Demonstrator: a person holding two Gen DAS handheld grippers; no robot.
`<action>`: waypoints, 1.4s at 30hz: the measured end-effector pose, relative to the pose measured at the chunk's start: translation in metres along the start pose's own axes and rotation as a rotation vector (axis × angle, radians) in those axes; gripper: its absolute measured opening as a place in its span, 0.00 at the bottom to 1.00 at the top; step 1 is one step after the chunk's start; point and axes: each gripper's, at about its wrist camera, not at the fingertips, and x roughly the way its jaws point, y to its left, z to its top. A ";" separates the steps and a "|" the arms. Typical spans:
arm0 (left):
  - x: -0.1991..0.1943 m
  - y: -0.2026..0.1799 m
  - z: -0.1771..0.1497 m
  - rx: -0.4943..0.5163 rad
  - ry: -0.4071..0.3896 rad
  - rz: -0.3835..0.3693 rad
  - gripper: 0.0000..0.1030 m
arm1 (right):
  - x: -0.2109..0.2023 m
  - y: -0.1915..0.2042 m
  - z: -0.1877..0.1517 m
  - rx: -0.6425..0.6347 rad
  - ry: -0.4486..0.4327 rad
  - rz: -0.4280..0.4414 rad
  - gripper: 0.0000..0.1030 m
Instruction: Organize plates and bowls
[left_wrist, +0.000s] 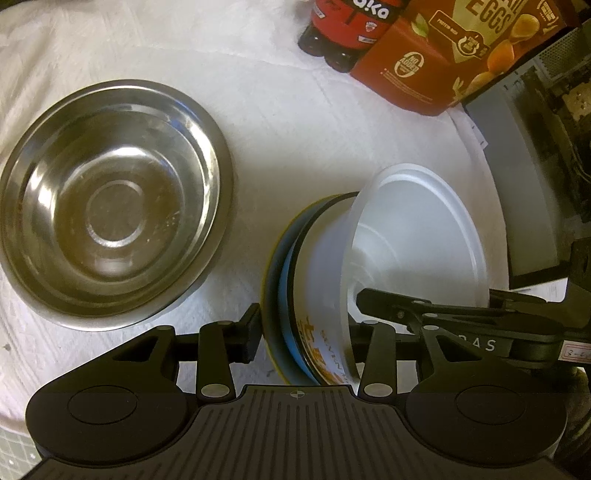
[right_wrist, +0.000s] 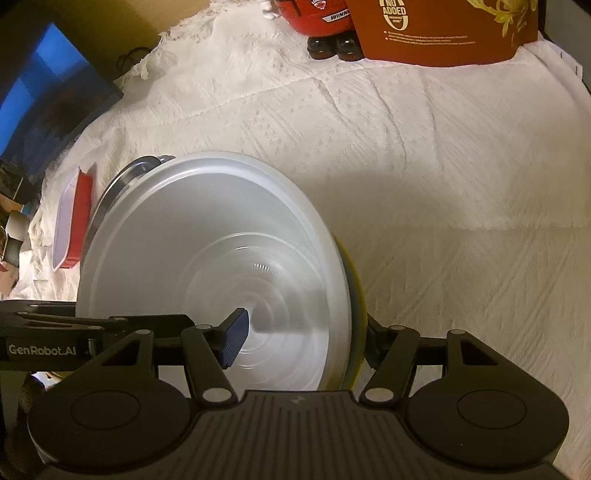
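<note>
A translucent white plastic bowl (left_wrist: 413, 229) sits nested in a printed bowl with a blue and yellow rim (left_wrist: 291, 288), and the pair is tipped on its side above the white cloth. My left gripper (left_wrist: 304, 332) straddles the pair. Its left pad (left_wrist: 253, 336) stands beside the outer rim with a sliver of cloth showing between; its other finger is hidden behind the white wall. My right gripper (right_wrist: 303, 343) is shut across the pair, with the blue pad (right_wrist: 232, 339) inside the white bowl (right_wrist: 207, 229) and the other finger behind the yellow rim (right_wrist: 356, 295). An empty steel bowl (left_wrist: 110, 203) rests to the left.
Dark bottles (left_wrist: 343, 29) and a red egg carton (left_wrist: 443, 55) stand at the back of the cloth. A grey box (left_wrist: 524, 184) lines the right edge. A red tray (right_wrist: 77, 218) lies at the far left, and a blue screen (right_wrist: 48, 92) stands beyond it.
</note>
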 end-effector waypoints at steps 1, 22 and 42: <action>0.001 -0.001 0.000 0.000 -0.001 0.001 0.43 | 0.001 0.000 0.000 -0.002 0.001 -0.001 0.62; 0.016 -0.001 0.008 0.002 0.019 -0.012 0.47 | 0.011 -0.003 0.004 0.040 0.041 0.037 0.66; 0.022 -0.003 0.016 0.024 0.067 0.007 0.52 | 0.013 -0.012 -0.002 0.102 0.066 0.106 0.63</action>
